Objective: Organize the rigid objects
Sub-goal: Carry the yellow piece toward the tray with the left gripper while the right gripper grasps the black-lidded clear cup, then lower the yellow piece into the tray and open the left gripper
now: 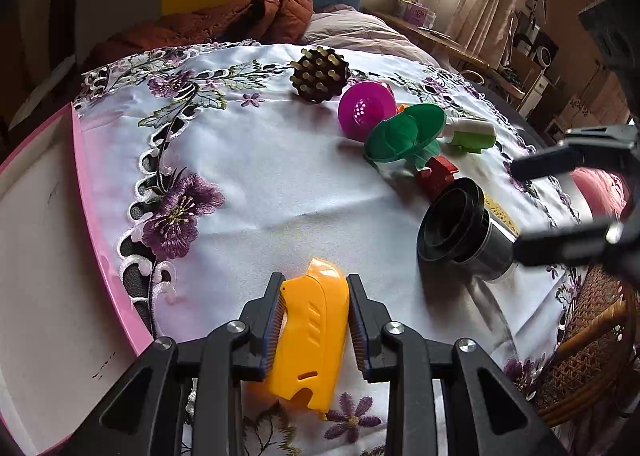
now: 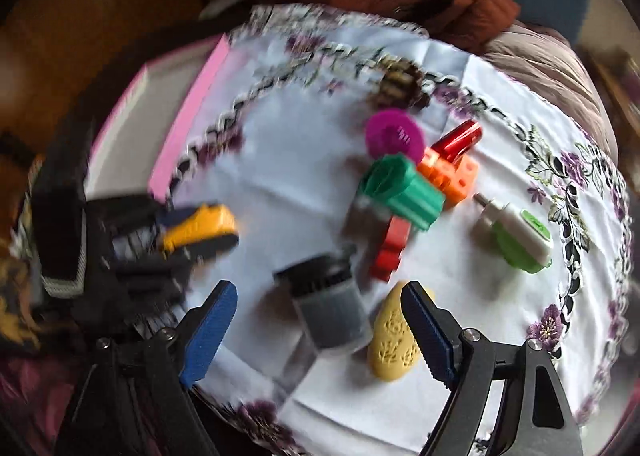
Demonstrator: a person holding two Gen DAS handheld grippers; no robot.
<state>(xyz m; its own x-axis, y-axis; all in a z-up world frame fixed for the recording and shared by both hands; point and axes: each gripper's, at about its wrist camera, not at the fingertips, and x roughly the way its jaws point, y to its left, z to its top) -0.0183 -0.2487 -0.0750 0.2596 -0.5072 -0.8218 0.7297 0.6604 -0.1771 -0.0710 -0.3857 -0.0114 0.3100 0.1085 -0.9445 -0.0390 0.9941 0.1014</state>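
My left gripper (image 1: 316, 320) is clamped on a yellow plastic piece (image 1: 312, 336), both pads pressed to its sides, above the white embroidered cloth (image 1: 260, 184); just to its left I see the pink-rimmed tray (image 1: 86, 192), its white floor bare where it shows. My right gripper (image 2: 316, 328) has its jaws wide apart with nothing gripped; it hangs over the black cup (image 2: 328, 308), which lies on its side between the blue pads without touching them; the view there is blurred. Beside the cup lies a pale yellow oval (image 2: 394, 340), partly behind the right finger. Further out the rest sit in a loose cluster: a red block (image 2: 390, 248) just beyond the cup, a green funnel (image 1: 404, 134) leaning on it, a magenta strainer (image 1: 366, 110) touching the funnel, an orange block (image 2: 450, 176), a red metallic tube (image 2: 458, 138), a white-and-green gadget (image 2: 520, 238) a little apart, and a dark studded ball (image 1: 320, 74) near the cloth's far edge.
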